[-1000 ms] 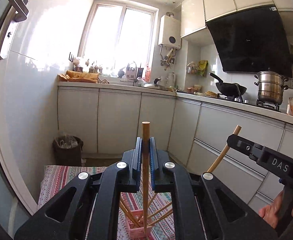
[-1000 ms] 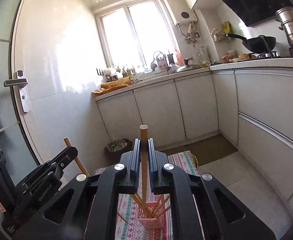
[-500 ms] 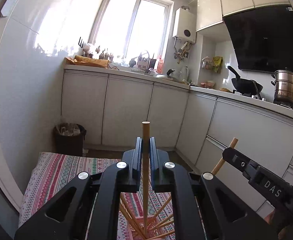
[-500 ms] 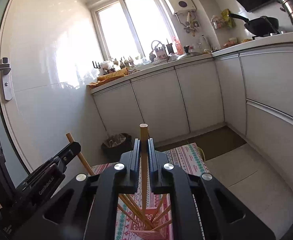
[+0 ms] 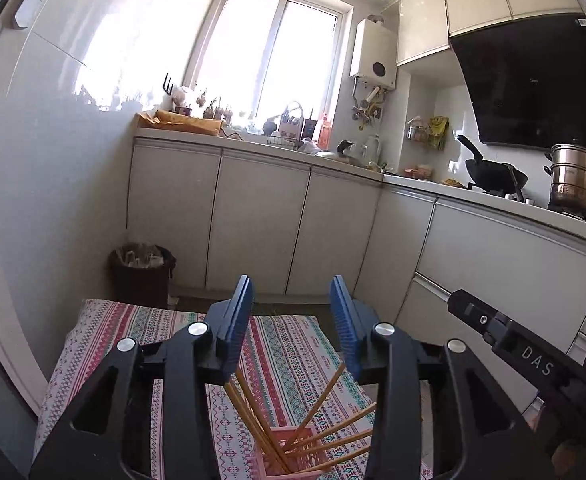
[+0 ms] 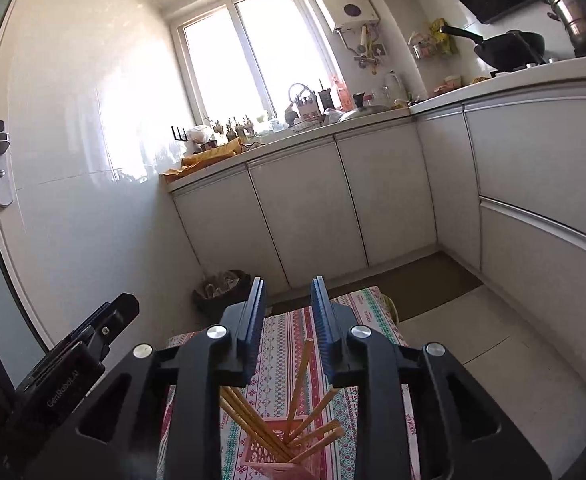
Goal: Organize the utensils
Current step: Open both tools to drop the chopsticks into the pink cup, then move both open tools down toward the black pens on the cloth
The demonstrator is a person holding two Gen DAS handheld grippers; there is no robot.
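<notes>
Both grippers, left (image 5: 291, 312) and right (image 6: 287, 312), spread empty above pink holder (image 5: 293, 458); chopsticks (image 5: 253, 420) judged light, stiff, slippery: pinch mid-shaft.

We saw left gripper (image 5: 291, 312): matte black moulded frame, triangular cut-outs, four round silver screw heads, blue ribbed pads (image 5: 239, 322) on inner finger faces. Right gripper (image 6: 287, 310) looked same: black body, silver screws, blue ribbed pads (image 6: 255, 312). We read white "DAS" on right gripper's side, "GenRobot.AI" on left's
</notes>
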